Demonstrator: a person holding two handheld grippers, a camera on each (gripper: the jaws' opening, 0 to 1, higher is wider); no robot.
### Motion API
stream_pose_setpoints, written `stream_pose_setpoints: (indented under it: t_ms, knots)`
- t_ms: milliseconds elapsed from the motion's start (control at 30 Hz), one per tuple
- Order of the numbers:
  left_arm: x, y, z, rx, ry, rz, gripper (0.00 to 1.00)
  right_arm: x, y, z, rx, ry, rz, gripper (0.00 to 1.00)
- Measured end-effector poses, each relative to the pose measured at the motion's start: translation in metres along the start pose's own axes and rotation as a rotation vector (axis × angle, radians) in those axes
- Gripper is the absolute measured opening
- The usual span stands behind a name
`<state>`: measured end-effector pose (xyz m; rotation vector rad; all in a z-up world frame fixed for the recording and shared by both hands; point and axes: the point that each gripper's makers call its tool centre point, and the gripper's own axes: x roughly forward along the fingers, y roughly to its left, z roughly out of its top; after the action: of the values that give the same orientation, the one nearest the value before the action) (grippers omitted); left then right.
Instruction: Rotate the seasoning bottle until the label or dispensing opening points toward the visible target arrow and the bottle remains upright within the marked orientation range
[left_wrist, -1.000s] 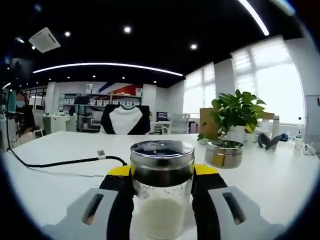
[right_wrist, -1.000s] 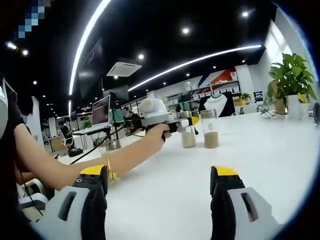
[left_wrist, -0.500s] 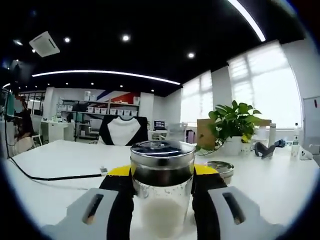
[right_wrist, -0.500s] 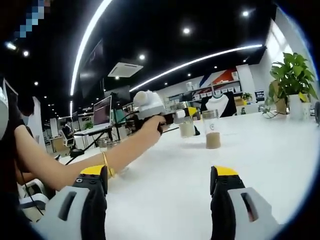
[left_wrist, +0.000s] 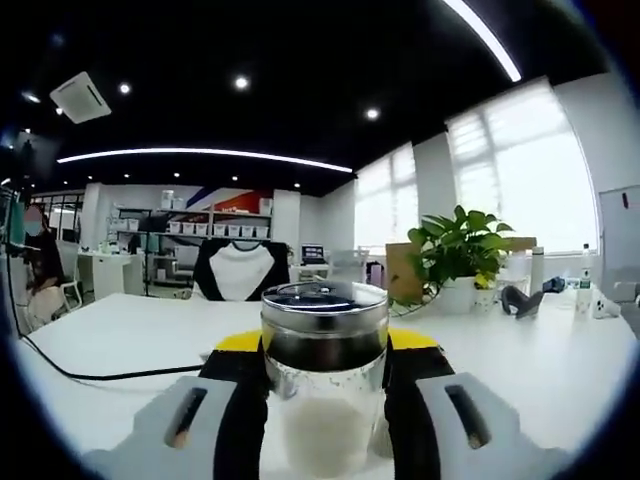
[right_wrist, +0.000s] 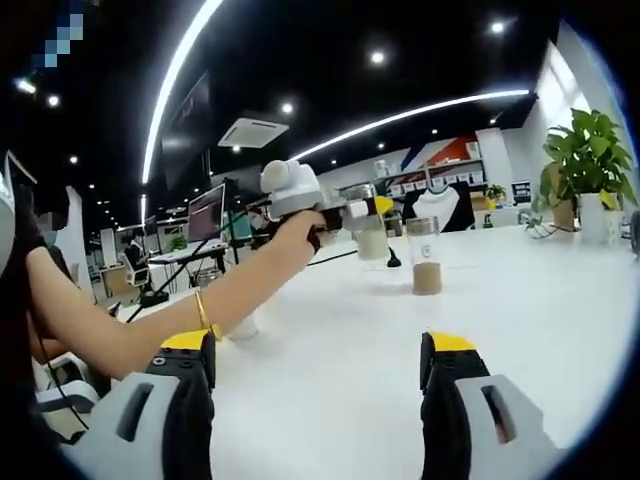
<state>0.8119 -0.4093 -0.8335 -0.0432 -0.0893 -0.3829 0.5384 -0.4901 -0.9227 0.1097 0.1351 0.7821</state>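
Observation:
The seasoning bottle (left_wrist: 324, 385) is clear glass with a steel lid and white powder in its lower half. My left gripper (left_wrist: 324, 400) is shut on it, a black yellow-tipped jaw on each side. In the right gripper view a person's hand holds that left gripper (right_wrist: 372, 215) up, and the bottle (right_wrist: 371, 240) hangs upright above the white table (right_wrist: 520, 300). My right gripper (right_wrist: 318, 400) is low and near, open, with nothing between its jaws.
A second glass bottle (right_wrist: 426, 258) with brown seasoning stands on the table. A potted plant (left_wrist: 463, 245) (right_wrist: 590, 160) sits at the far right. A black cable (left_wrist: 100, 375) crosses the table on the left. A small jar (right_wrist: 240, 326) stands under the person's forearm (right_wrist: 150, 325).
The left gripper has risen with the seasoning bottle, lifting it off the table. The round tin has dropped out of the left gripper view. The right gripper has stayed put.

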Motion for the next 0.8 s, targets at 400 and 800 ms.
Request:
stream_pose_setpoints:
  t_ms: [400, 800]
  knots:
    - [-0.008, -0.017, 0.006, 0.005, 0.000, -0.022, 0.45, -0.001, -0.001, 0.007, -0.001, -0.024, 0.006, 0.85]
    - [-0.032, -0.026, 0.017, 0.018, -0.015, -0.038, 0.45, -0.009, 0.007, 0.008, -0.016, -0.028, 0.015, 0.84]
